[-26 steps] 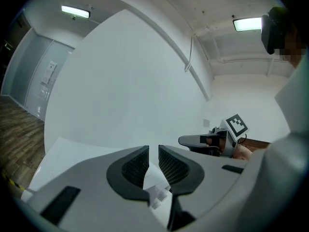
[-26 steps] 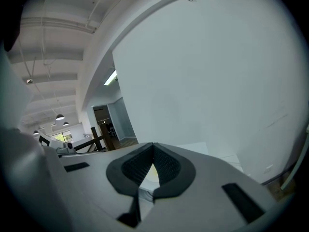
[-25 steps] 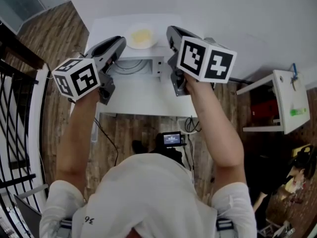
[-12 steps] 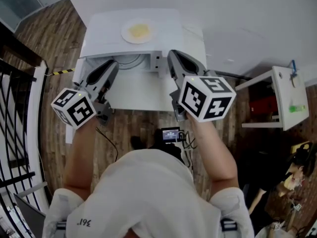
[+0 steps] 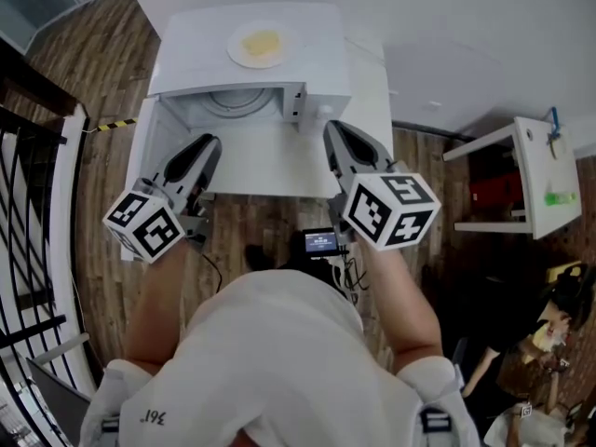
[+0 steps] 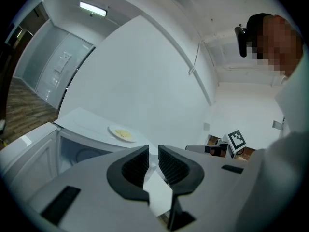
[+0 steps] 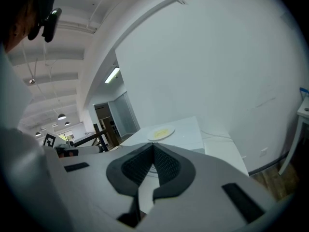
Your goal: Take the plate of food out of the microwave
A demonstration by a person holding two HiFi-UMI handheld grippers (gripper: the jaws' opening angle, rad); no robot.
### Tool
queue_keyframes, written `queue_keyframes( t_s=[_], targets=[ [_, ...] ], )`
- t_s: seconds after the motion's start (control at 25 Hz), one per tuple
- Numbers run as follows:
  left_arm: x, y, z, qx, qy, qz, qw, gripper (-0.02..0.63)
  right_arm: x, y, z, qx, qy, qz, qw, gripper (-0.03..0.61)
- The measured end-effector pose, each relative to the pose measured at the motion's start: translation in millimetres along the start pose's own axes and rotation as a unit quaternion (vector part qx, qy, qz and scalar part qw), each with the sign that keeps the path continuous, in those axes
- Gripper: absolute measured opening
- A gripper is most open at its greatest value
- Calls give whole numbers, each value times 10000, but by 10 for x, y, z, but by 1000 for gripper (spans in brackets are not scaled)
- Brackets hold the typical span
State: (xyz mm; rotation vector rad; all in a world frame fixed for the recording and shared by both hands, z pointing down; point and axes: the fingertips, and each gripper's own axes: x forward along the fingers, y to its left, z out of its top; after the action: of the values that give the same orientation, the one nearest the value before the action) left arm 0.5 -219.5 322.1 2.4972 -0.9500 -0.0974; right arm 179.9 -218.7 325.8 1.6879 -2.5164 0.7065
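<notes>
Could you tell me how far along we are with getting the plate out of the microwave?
Done: the plate sits on top of the microwave, and the open cavity looks empty. In hand: nothing; the left tongs stand slightly apart and the right tongs are shut, both empty and short of the microwave. Left: probably only shutting the door.

Left gripper [image 5: 207, 143] and right gripper [image 5: 332, 130] now drawn back toward the person and lower, no longer flanking the plate [image 5: 260, 44], plate well ahead of both, more of the microwave [image 5: 317, 63] cavity shows ahead of the left gripper
</notes>
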Motion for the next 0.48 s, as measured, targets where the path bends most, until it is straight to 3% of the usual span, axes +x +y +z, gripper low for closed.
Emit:
queue_keyframes(
  t_s=[0.48],
  targets=[
    [-130, 11, -459, -377, 150, 5, 9992, 67, -153, -163, -449, -78, 167, -180, 9997, 2]
  ],
)
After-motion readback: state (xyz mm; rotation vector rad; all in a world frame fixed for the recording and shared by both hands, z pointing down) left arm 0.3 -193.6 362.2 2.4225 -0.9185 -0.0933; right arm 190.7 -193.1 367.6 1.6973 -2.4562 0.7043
